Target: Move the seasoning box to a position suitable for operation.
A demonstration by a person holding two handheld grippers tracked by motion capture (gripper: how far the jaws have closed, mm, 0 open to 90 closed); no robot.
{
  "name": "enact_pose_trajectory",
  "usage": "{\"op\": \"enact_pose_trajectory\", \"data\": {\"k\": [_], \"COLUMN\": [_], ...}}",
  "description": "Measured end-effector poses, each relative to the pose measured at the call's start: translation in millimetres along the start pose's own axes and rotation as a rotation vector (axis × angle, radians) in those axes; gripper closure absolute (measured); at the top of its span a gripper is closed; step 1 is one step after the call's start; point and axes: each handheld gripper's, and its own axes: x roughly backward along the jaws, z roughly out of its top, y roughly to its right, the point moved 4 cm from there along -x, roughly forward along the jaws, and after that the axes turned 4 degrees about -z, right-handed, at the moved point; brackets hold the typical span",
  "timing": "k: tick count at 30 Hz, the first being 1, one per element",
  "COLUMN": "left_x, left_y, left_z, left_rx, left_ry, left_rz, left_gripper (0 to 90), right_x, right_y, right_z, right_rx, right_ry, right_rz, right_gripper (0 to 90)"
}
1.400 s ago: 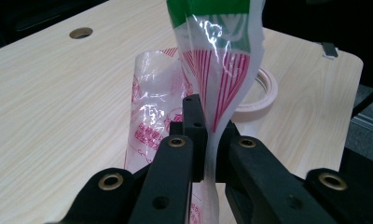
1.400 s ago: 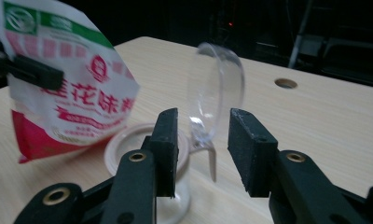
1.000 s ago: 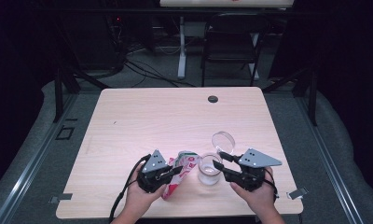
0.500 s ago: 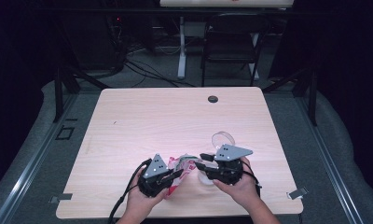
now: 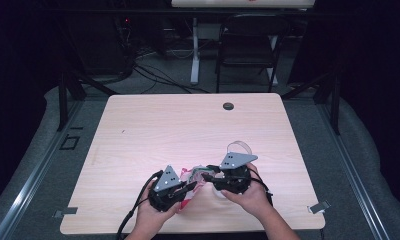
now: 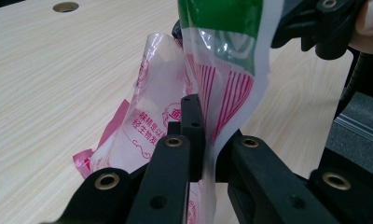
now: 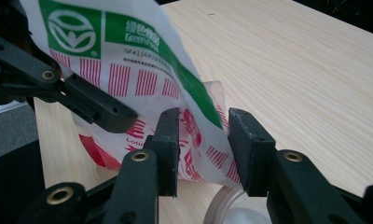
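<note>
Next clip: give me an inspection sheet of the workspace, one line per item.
Surface: light wood table, with a dark round grommet near the far edge.
Job's things: printed plastic bag, red, white and green, held up at the near edge; clear round container below it.
Clutter: clear lid on the table beyond the right hand.
Grippers: left gripper shut on the bag; right gripper has jaws either side of the bag's edge, just closing, not yet pressing.
Cables: one trails from each gripper off the near edge.
Surroundings: chair, floor cables, dark room.
</note>
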Motion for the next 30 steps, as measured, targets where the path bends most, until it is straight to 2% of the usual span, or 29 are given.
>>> {"op": "enact_pose_trajectory", "data": {"k": [5,12,16,20,24,27,30], "left_x": [0.2,0.2,-0.6,0.3,3.2,4.2,5.1], "left_y": [-1.6,-2.7,-2.2,-1.5,-4.0,-4.9,-3.2], "left_z": [-1.2,-2.2,-1.9,-1.9,-9.0,-16.7,-23.1], "left_rx": [0.007,0.011,0.013,0.013,0.023,0.027,0.023], "left_ry": [0.003,0.000,0.005,0.019,0.015,0.016,0.010], "left_rz": [0.005,0.010,0.014,0.039,0.104,0.129,0.152], "left_gripper": [88.1,87.1,83.6,66.2,49.6,43.8,41.9], "right_x": [-2.4,-1.2,-1.1,-0.7,-0.5,-0.4,-0.9], "right_y": [-1.3,-3.2,-4.8,-5.2,-7.0,-7.7,-9.4], "right_z": [-0.4,-0.5,-1.3,-0.9,0.4,1.6,3.2], "right_rx": [0.026,0.037,0.059,0.047,0.035,0.037,0.032], "right_ry": [-0.017,-0.015,-0.019,-0.014,-0.004,-0.003,0.010], "right_rz": [0.002,0.032,0.033,0.045,0.050,0.052,0.059], "right_gripper": [69.9,88.0,90.0,90.0,90.0,90.0,90.0]}}
